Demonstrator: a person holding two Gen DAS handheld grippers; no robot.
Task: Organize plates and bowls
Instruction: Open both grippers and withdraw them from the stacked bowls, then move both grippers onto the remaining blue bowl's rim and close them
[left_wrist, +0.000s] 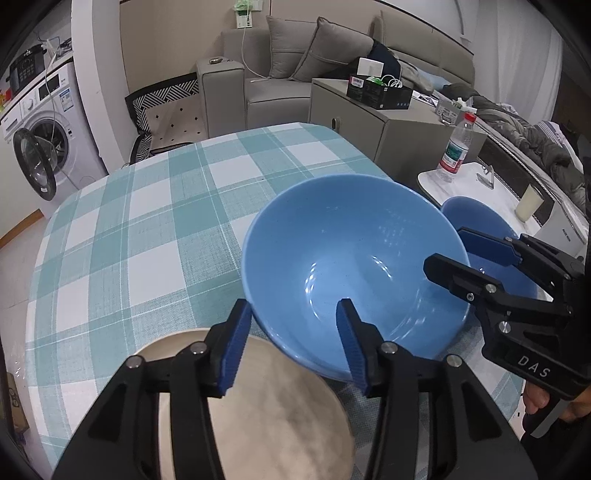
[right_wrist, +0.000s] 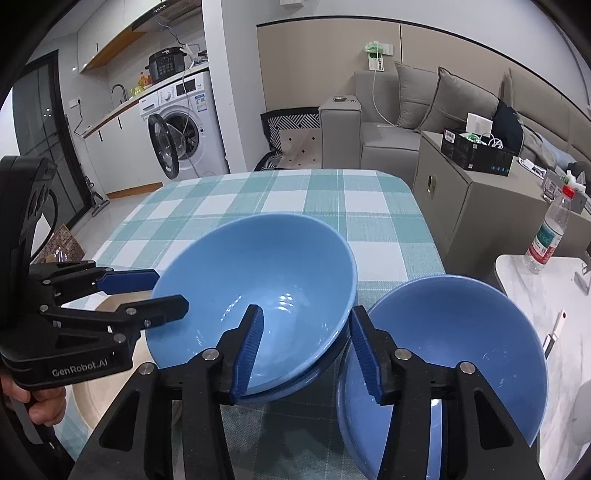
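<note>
A large blue bowl (left_wrist: 351, 240) (right_wrist: 266, 258) stands tilted on the checked tablecloth (left_wrist: 147, 221), apparently nested in another blue bowl beneath it. My left gripper (left_wrist: 292, 304) (right_wrist: 170, 290) is open and straddles its near left rim, one finger outside and one inside. My right gripper (right_wrist: 304, 310) (left_wrist: 445, 247) is open too and straddles the right rim, its outer finger between this bowl and a second blue bowl (right_wrist: 461, 332) (left_wrist: 465, 210) to the right. A beige plate (left_wrist: 280, 406) (right_wrist: 99, 387) lies under the left gripper.
A water bottle (left_wrist: 454, 151) (right_wrist: 550, 232) and a pale cup (left_wrist: 530, 203) stand on a white side table (left_wrist: 476, 181) to the right. A grey cabinet (right_wrist: 480, 206) and a sofa (left_wrist: 280, 85) stand behind the table, a washing machine (right_wrist: 184, 122) at the far left.
</note>
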